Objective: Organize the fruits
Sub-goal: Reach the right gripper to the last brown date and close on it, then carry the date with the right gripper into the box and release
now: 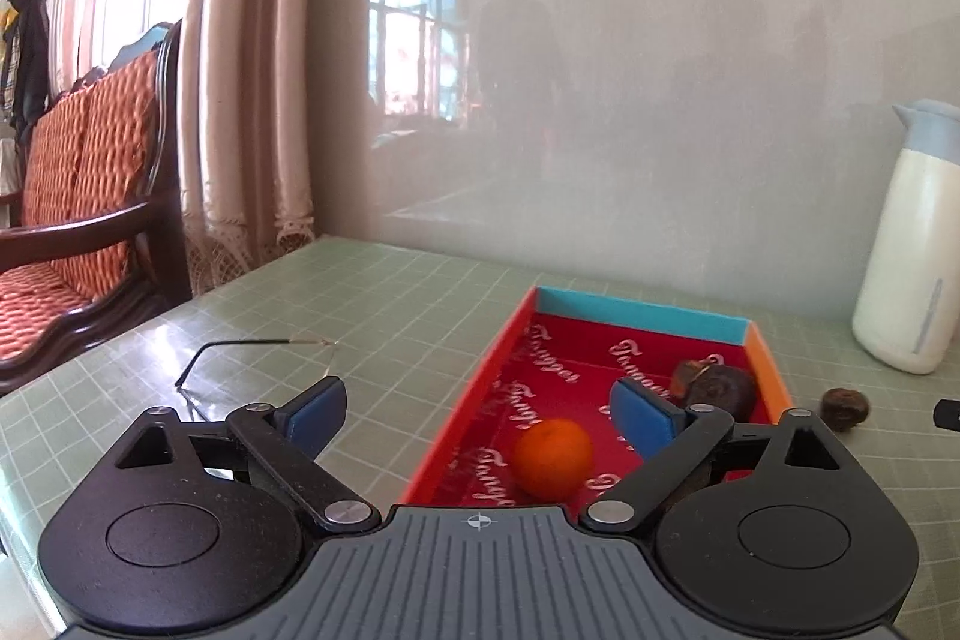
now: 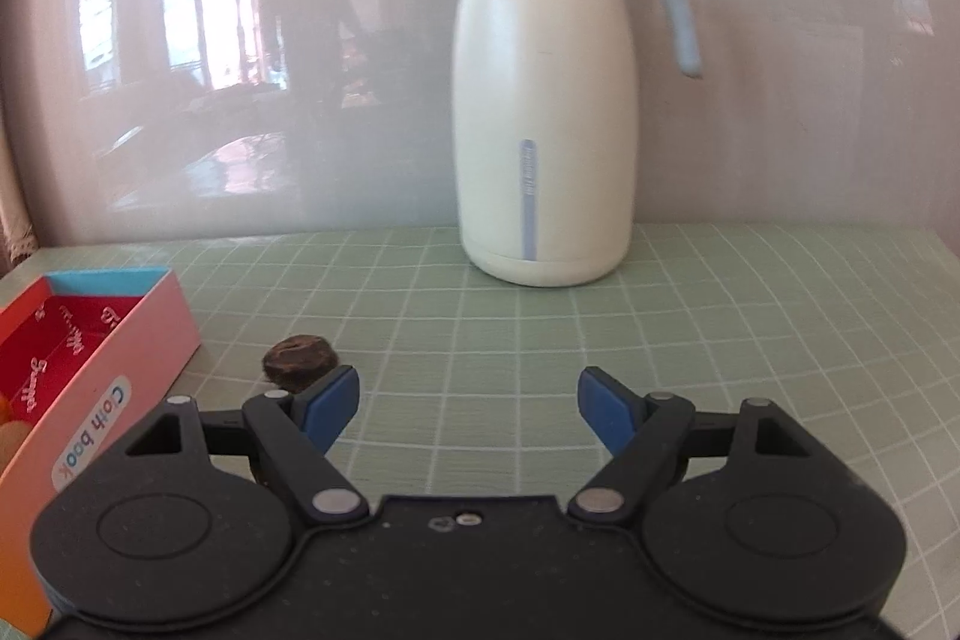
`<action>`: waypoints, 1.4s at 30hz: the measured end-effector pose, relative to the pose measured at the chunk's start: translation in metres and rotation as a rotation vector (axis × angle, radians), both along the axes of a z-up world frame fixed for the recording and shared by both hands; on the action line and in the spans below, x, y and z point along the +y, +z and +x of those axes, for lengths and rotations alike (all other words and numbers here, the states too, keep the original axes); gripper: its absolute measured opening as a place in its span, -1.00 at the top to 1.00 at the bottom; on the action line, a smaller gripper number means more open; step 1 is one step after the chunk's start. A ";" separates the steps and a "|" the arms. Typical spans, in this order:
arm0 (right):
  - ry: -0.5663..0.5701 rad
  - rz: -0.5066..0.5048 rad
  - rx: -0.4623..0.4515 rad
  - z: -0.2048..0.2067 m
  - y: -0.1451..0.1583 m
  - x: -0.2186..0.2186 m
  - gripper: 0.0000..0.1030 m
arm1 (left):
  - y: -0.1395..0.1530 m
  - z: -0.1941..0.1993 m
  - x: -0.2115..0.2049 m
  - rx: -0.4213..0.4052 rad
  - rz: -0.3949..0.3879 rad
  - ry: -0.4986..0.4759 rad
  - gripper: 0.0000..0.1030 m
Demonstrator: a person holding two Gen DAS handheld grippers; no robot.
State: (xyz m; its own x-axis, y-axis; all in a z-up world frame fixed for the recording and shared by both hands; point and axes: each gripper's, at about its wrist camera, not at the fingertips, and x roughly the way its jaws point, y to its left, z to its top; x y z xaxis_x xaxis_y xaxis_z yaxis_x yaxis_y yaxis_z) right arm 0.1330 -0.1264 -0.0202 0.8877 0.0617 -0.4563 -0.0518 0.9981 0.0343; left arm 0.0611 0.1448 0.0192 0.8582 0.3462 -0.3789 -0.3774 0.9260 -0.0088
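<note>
A shallow red box (image 1: 543,370) with a blue far wall lies on the green grid mat. Inside it rest an orange fruit (image 1: 553,457) and a dark brown wrinkled fruit (image 1: 717,385). My left gripper (image 1: 480,415) stands open above the box's near end, the orange lying loose below and between its blue pads. Another dark wrinkled fruit (image 1: 845,407) lies on the mat just right of the box. In the right wrist view that fruit (image 2: 299,354) sits just beyond the left finger of my right gripper (image 2: 468,409), which is open and holds nothing. The box (image 2: 129,325) is at the left there.
A white jug with a pale blue lid and handle (image 2: 543,100) stands at the back against the glossy wall. A pair of thin-framed glasses (image 1: 264,358) lies on the mat left of the box. A wooden sofa with red cushions (image 1: 84,220) stands past the table's left edge.
</note>
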 end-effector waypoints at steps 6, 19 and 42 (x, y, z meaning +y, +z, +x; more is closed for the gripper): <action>0.053 -0.039 -0.014 0.005 -0.001 0.023 -0.52 | -0.003 0.002 0.014 0.019 -0.008 0.017 -0.83; 0.102 -0.051 -0.010 0.025 -0.007 0.058 -0.35 | -0.012 -0.001 0.049 0.063 -0.015 0.059 -0.83; 0.089 -0.070 0.116 0.065 -0.022 0.076 0.21 | -0.012 -0.003 0.077 0.042 -0.048 0.116 -0.87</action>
State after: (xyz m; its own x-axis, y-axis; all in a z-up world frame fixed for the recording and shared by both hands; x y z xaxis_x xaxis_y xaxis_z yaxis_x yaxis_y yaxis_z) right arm 0.1983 -0.0500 -0.0427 0.8211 0.1027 -0.5615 -0.1403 0.9898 -0.0241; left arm 0.0583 0.2218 0.0071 0.7961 0.4232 -0.4325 -0.4833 0.8748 -0.0337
